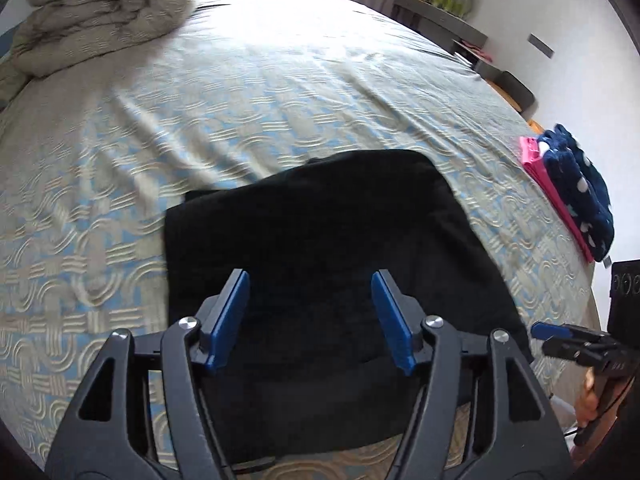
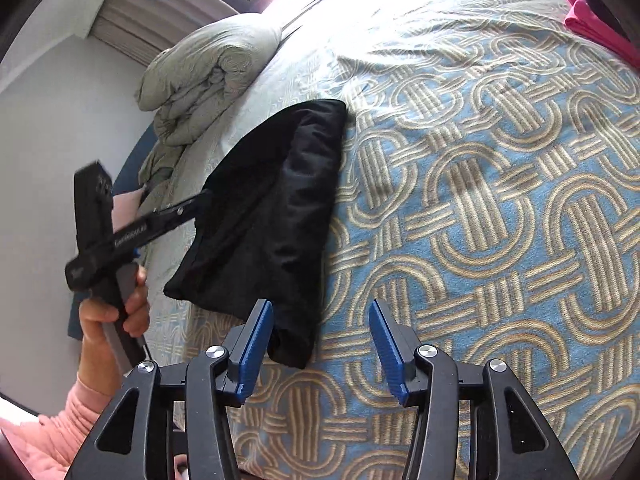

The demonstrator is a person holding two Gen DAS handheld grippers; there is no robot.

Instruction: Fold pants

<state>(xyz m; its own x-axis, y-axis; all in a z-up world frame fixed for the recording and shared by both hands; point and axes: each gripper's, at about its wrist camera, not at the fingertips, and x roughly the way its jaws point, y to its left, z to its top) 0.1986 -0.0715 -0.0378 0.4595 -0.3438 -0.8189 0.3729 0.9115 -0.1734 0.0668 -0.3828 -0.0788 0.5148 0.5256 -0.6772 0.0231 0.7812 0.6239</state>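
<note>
The black pants (image 1: 320,248) lie folded into a thick rectangle on the patterned bedspread (image 1: 200,120). My left gripper (image 1: 310,280) hovers open just above their near part, holding nothing. The right gripper shows at the right edge of the left wrist view (image 1: 548,330), beside the pants' right edge. In the right wrist view the pants (image 2: 264,216) lie to the left, and my right gripper (image 2: 320,312) is open and empty over the bedspread (image 2: 480,200) at their near corner. The left gripper (image 2: 192,206) reaches the pants from the left in that view; its tips are hidden against the black cloth.
A rolled grey duvet (image 1: 100,12) lies at the far left of the bed. Folded pink (image 1: 552,188) and navy dotted (image 1: 584,188) clothes sit at the bed's right edge. A dark shelf (image 1: 440,20) stands against the far wall.
</note>
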